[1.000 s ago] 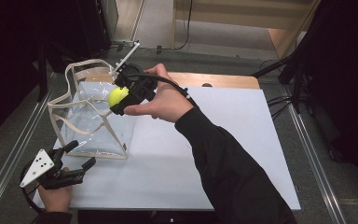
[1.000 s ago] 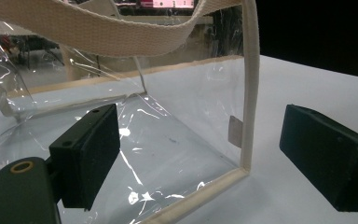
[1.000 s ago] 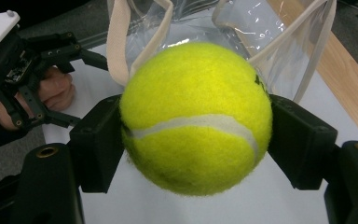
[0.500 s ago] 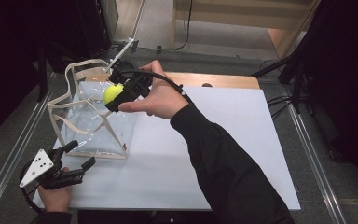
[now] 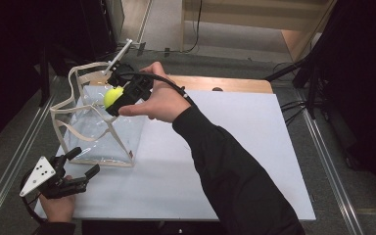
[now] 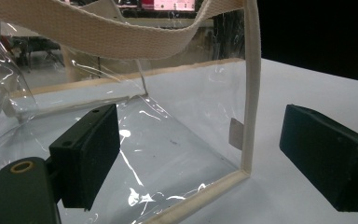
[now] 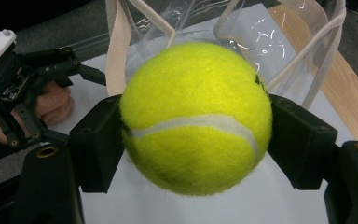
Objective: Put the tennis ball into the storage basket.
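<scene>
One tennis ball (image 7: 196,116) is clamped between the two black jaws of the right gripper (image 5: 120,98); in the right gripper view both pads press on its sides, and the white seam runs across it from one jaw to the other. The ball is round, so it has no long axis. In the high view the right gripper is held in the air over the open top of one clear bag (image 5: 98,132), and it points to the left and a little down, toward the inside of the bag. The bag stands upright near the left edge of the white table (image 5: 235,147), closer to the far left corner than to the near one, and its mouth opens upward. Its edges are bound with a beige band, and I count two beige handles (image 5: 85,71), both rising above the mouth. The left gripper (image 5: 76,169) rests near the front left corner of the table, just in front of the lower corner of the bag. Its jaws are apart, and in the left gripper view the beige corner seam of the bag stands between them without touching either pad. There are two grippers and two hands; the left hand (image 5: 56,208) is at the near edge of the table.
</scene>
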### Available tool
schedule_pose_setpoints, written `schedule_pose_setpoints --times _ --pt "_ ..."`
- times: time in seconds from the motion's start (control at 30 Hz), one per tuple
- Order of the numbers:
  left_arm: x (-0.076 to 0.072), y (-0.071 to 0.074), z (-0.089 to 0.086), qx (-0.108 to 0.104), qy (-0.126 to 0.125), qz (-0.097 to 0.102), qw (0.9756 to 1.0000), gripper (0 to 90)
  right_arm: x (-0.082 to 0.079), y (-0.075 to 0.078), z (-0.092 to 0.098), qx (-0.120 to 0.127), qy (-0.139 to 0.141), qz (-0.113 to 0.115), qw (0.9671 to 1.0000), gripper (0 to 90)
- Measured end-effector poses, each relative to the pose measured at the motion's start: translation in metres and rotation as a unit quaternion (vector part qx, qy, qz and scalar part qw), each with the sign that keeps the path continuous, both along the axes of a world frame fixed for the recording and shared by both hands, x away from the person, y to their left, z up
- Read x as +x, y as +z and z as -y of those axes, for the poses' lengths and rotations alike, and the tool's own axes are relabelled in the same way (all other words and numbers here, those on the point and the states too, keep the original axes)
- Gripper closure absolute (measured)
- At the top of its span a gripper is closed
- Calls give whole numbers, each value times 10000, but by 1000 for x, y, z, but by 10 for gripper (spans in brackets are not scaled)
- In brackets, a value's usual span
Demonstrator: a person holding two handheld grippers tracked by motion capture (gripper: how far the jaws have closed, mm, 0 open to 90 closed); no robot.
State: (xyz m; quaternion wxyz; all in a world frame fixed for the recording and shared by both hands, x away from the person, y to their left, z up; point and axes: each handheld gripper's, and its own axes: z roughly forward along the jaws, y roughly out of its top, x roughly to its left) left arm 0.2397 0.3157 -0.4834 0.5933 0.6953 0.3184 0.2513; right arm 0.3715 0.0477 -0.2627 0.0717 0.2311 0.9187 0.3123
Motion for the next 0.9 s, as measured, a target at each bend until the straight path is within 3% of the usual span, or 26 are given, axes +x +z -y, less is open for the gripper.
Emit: schedule_pose_setpoints --times 0.53,0.9 --pt "0 0 -1 -50 1 22 10000 128 8 -3 -26 -16 103 -14 9999 240" --pt "1 0 -2 -56 -9 23 10000 128 20 -13 -34 -75 -36 66 9999 237"
